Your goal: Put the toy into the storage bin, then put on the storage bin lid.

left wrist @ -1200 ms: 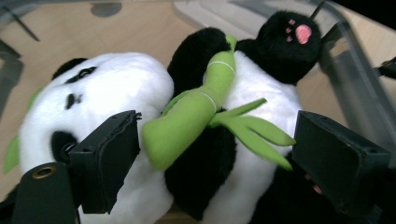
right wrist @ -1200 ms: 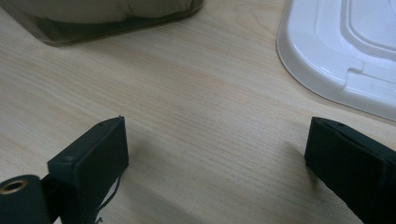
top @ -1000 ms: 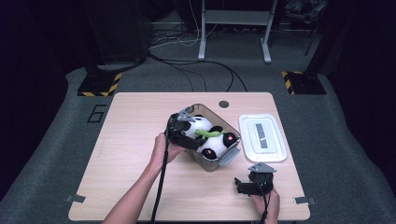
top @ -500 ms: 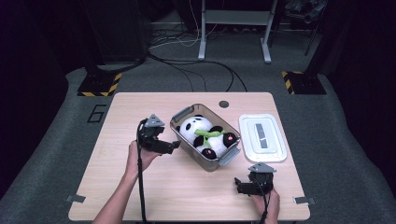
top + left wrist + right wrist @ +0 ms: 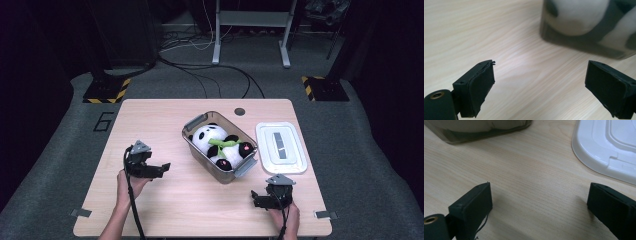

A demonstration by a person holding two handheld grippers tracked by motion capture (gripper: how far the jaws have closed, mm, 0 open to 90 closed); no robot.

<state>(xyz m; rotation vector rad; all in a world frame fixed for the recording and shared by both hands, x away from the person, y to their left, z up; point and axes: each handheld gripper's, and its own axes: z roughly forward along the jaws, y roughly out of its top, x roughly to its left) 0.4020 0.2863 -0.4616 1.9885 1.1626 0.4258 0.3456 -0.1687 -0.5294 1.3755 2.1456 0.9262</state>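
Note:
A clear grey plastic box [image 5: 197,125] stands at the table's middle with a black and white panda plush [image 5: 215,141] lying inside. Its white lid [image 5: 281,147] lies flat to the right of it. My left gripper [image 5: 159,169] is open over the wood, well left of the box, jaws turned toward it. In the left gripper view the box wall [image 5: 584,45] is ahead at upper right with the plush [image 5: 579,17] behind it. My right gripper [image 5: 256,198] rests open near the front edge, below the box. The right gripper view has the lid [image 5: 614,150] at upper right.
The wooden table [image 5: 165,120] has a round dark cable hole [image 5: 240,111] at its back edge. Grey latches [image 5: 243,167] hang at the box's two short ends. Black cables [image 5: 131,215] trail from the grippers toward the front. Dark carpet and stand legs [image 5: 250,30] lie beyond.
My left gripper has drawn back from the box, moving left and toward the front of the table, empty. The panda stays in the box. The right gripper has not moved.

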